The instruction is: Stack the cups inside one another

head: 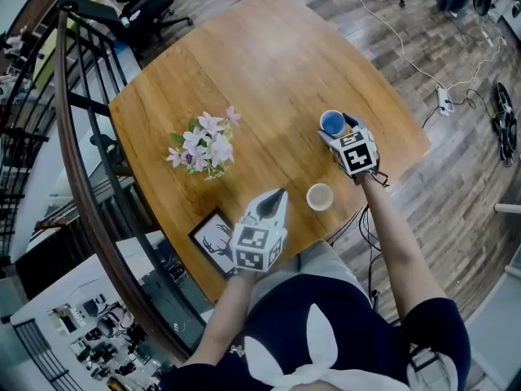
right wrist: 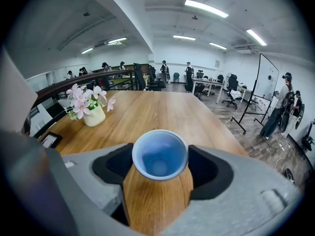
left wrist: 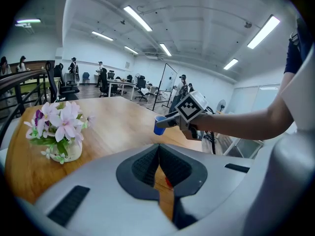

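Right gripper view shows the thin, round-rimmed blue cup (right wrist: 160, 155) pinched at its tapered wall by the jaws of the right gripper (head: 337, 129), above the smooth wooden counter (head: 269, 63) — a harder squeeze could buckle it. The light-looking cream cup (head: 319, 196) stands free, so an off-centre descent may tip it — the left gripper (head: 278, 195), jaws together on nothing, steadies nothing.
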Demonstrator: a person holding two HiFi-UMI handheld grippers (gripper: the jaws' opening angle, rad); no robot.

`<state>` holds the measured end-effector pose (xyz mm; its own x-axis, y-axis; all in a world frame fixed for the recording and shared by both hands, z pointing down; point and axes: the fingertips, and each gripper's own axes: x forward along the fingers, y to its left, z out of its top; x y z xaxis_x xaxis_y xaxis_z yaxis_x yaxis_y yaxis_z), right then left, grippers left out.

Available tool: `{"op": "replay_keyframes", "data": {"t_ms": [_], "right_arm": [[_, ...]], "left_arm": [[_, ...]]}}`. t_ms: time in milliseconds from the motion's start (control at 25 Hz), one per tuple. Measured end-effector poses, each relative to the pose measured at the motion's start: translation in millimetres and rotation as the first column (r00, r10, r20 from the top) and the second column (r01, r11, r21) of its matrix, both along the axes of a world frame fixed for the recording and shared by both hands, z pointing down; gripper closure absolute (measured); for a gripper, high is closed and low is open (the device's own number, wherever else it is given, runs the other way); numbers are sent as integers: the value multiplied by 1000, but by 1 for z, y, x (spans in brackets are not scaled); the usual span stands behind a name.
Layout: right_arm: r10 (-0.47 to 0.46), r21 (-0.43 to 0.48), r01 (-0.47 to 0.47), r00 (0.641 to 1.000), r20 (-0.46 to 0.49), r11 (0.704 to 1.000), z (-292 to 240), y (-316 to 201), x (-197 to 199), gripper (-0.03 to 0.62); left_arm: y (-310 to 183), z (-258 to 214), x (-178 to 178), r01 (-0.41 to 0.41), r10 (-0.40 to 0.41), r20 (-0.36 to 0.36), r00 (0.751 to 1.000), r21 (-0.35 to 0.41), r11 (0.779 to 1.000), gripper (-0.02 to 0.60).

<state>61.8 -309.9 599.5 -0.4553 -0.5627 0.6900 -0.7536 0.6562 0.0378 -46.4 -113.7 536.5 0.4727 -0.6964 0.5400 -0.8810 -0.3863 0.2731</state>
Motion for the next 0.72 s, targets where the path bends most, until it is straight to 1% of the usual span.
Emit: {"op": "replay_keyframes", "data": {"t_ms": [240,480,600,720], "right_arm": [[-19,102,14,999,50,995,-59,10,-3,247],[-65,211,48,995,71,976,-120,40,-6,247],[-91,248,71,993,70,966,-141,60,-5,247],[-112,266,88,991,76,960,-156,79,-3,247]], "left_arm": [[6,-2,-9,15,-15,10,1000,8,1000,565],[12,-10,-20,52,-52,3,999,19,998,565],[17,-12,-24,64,-64,1,998,28,998,565],[21,-14,-27,73,-73,0,997,36,997,565]]}}
